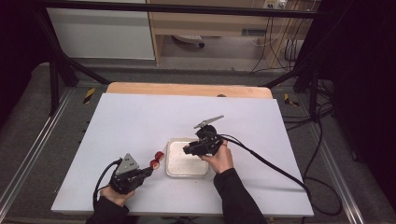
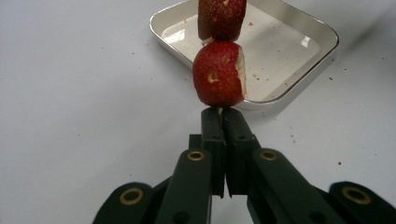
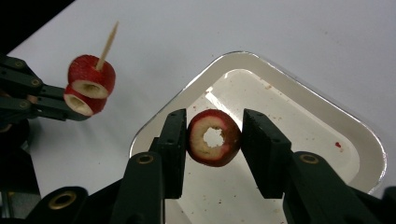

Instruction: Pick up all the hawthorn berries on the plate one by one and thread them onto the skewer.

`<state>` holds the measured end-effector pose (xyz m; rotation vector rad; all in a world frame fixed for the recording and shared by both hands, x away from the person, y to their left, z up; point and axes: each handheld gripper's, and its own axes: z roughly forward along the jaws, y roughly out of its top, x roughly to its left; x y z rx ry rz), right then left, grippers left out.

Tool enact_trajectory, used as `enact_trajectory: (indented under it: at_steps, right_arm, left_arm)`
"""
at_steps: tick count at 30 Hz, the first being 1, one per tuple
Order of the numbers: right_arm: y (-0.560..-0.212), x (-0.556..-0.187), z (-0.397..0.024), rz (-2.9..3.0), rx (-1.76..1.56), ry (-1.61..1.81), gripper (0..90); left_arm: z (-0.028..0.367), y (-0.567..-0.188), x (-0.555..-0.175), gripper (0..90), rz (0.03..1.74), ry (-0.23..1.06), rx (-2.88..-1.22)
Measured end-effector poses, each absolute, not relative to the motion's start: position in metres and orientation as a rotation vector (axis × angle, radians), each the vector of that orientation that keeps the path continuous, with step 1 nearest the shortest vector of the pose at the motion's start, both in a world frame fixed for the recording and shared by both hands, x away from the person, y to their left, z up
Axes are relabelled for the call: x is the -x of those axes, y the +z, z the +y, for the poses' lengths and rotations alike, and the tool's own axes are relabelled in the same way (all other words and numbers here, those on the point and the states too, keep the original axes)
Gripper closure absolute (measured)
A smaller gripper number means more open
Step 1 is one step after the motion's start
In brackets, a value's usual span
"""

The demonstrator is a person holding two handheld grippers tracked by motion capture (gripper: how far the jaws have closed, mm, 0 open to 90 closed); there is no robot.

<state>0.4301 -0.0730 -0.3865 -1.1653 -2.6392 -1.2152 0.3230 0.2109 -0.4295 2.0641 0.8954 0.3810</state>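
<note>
My left gripper point(image 2: 221, 111) is shut on the lower end of a wooden skewer point(image 3: 107, 39) that carries two red cored fruit slices point(image 2: 218, 73) stacked one above the other. In the high view this gripper point(image 1: 148, 171) sits at the front left, with the slices point(image 1: 157, 159) just left of the white tray point(image 1: 176, 172). My right gripper point(image 3: 212, 138) is shut on a third red fruit ring point(image 3: 214, 137) with a hole through its middle, held above the tray point(image 3: 359, 130). The right gripper point(image 1: 187, 149) hangs over the tray's far part in the high view.
The white square tray point(image 2: 322, 35) holds only red crumbs and juice specks. A white sheet point(image 1: 140, 121) covers the table, and a wooden edge point(image 1: 187, 88) shows at the back. A black cable point(image 1: 271, 163) trails from the right gripper toward the right. Dark frame rails flank the table.
</note>
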Motion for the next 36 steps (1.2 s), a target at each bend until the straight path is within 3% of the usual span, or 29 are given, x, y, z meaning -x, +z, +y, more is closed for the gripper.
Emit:
enact_trajectory:
  at_steps: [22, 36]
  right_arm:
    - [-0.41, -0.409, -0.104, -2.175, 1.334, -1.794, 61.9]
    - [-0.405, -0.41, -0.105, -2.012, 1.407, -2.015, 62.1]
  left_arm:
    - [0.188, -0.432, -0.317, 87.9, 0.98, 0.347, -1.996]
    - [0.165, -0.427, -0.316, 87.9, 1.047, 0.328, -1.964]
